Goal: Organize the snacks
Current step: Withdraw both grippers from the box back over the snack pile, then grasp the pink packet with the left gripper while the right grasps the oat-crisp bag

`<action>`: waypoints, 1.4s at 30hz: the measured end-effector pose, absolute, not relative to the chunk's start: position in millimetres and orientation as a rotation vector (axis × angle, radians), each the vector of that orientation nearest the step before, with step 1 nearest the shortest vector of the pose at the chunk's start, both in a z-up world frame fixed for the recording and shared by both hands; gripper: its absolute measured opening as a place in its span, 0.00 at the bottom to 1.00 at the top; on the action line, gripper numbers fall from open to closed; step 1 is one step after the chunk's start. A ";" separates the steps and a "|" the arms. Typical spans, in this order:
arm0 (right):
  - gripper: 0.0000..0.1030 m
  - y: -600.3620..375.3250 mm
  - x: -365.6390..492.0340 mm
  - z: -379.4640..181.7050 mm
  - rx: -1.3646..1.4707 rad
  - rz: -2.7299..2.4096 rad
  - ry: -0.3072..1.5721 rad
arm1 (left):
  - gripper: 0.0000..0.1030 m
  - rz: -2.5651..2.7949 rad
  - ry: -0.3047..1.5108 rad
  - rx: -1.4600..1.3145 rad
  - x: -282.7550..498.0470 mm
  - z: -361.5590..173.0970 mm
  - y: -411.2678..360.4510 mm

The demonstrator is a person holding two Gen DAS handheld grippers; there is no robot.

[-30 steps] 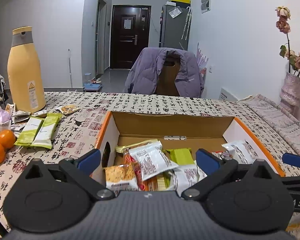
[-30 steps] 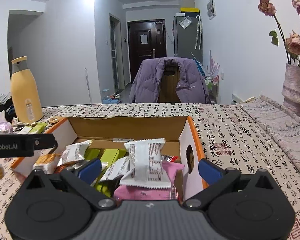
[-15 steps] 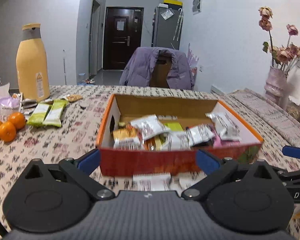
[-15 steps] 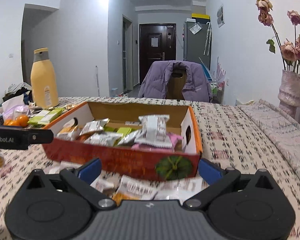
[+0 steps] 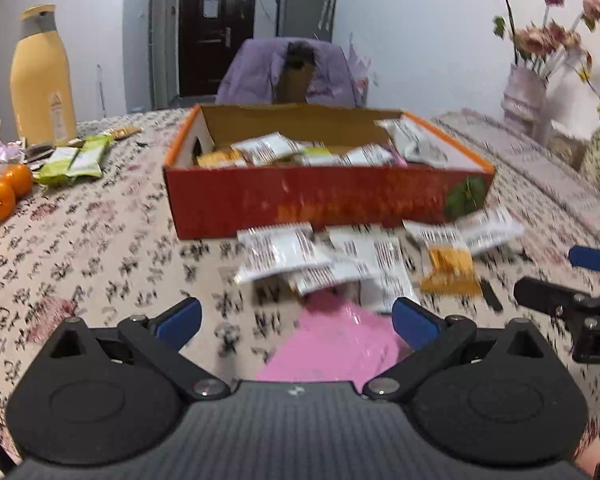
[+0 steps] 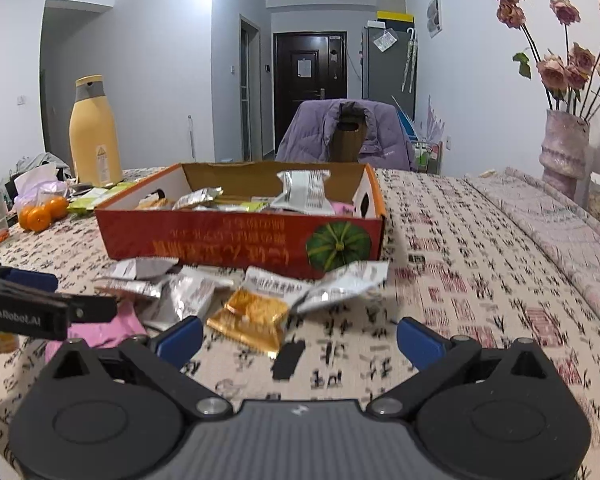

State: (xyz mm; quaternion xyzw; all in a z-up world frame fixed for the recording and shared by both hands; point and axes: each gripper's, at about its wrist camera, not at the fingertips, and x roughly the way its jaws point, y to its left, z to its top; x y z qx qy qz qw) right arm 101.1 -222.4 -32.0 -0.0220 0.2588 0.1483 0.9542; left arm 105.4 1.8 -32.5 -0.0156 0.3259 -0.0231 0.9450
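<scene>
A red cardboard box (image 5: 324, 200) (image 6: 236, 240) with an orange rim holds several snack packets. In front of it loose packets lie on the patterned tablecloth: white ones (image 5: 284, 252) (image 6: 340, 284), a gold one (image 5: 448, 268) (image 6: 252, 320) and a pink one (image 5: 336, 344) (image 6: 100, 332). My left gripper (image 5: 296, 318) is open, low over the pink packet, nothing between its fingers. My right gripper (image 6: 300, 340) is open just short of the gold packet and a small black strip (image 6: 288, 360). Each gripper shows at the other view's edge.
A tall yellow bottle (image 5: 40, 76) (image 6: 94, 132), green packets (image 5: 72, 160) and oranges (image 5: 4, 196) (image 6: 40, 214) sit at the left. A vase of dried flowers (image 6: 564, 148) stands right. A chair with a purple jacket (image 6: 348, 128) is behind the table.
Both grippers have pulled back from over the box toward the near edge of the table and dipped lower. The loose packets in front of the box have come into view. Both stay open.
</scene>
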 end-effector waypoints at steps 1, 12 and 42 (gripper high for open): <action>1.00 -223.4 98.8 -33.9 -0.041 0.299 0.529 | 1.00 -0.054 0.674 -0.025 104.9 -35.1 -0.3; 1.00 -229.4 88.5 -50.0 -0.024 0.287 0.562 | 1.00 -0.026 0.724 0.019 106.4 -56.8 -15.5; 1.00 -222.6 86.7 -52.9 -0.026 0.297 0.566 | 0.64 -0.082 0.561 0.049 60.0 -27.7 -29.5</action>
